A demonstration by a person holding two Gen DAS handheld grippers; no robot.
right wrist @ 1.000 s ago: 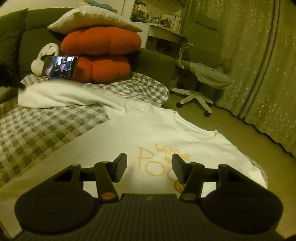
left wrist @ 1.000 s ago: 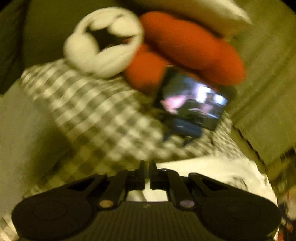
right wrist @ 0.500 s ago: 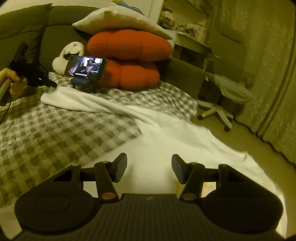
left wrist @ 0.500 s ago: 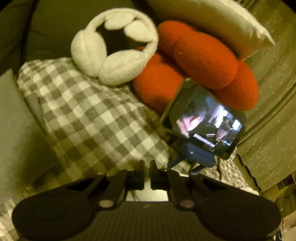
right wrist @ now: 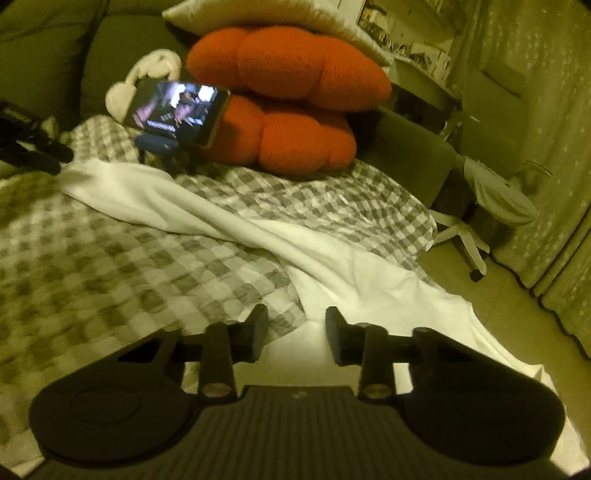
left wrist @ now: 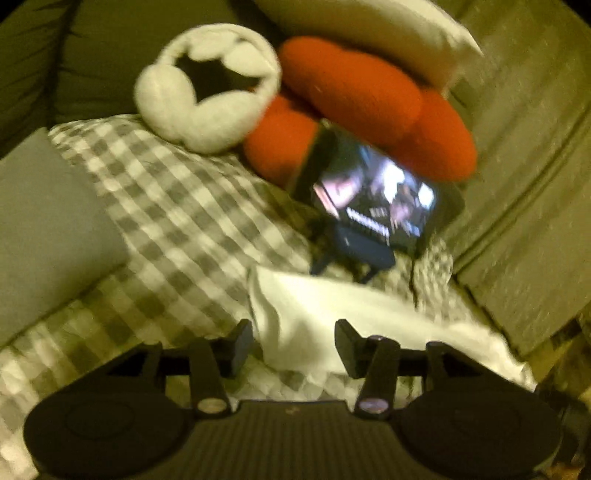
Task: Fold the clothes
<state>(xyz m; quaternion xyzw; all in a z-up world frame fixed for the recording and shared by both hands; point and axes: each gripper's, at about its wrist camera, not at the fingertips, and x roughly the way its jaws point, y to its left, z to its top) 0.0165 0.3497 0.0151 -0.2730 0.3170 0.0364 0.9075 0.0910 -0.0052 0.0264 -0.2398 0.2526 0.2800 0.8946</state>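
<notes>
A white T-shirt (right wrist: 221,218) lies stretched in a long band across the grey-checked blanket (right wrist: 92,266) on the sofa. My left gripper (left wrist: 293,343) is low over the shirt's far corner (left wrist: 306,314). Its jaws are opening, and the cloth lies loose between the fingers with no pad pressing on it. In the right wrist view this gripper shows as a dark shape (right wrist: 33,147) at the left edge. My right gripper (right wrist: 295,336) hovers at the near part of the shirt, where the white cloth meets the blanket. Its jaws are closing, still apart, and they pinch nothing.
A phone on a small stand (right wrist: 177,110) plays video behind the shirt, in front of orange cushions (right wrist: 288,110). White fluffy earmuffs (left wrist: 207,85) and a pale pillow (left wrist: 369,33) lie beyond it. A grey cushion (left wrist: 48,229) lies left. An office chair (right wrist: 491,199) and curtains stand at right.
The left gripper has gone from shut to open and the shirt corner now lies loose in front of it. The right gripper slid left across the shirt to its edge, and its jaws narrowed.
</notes>
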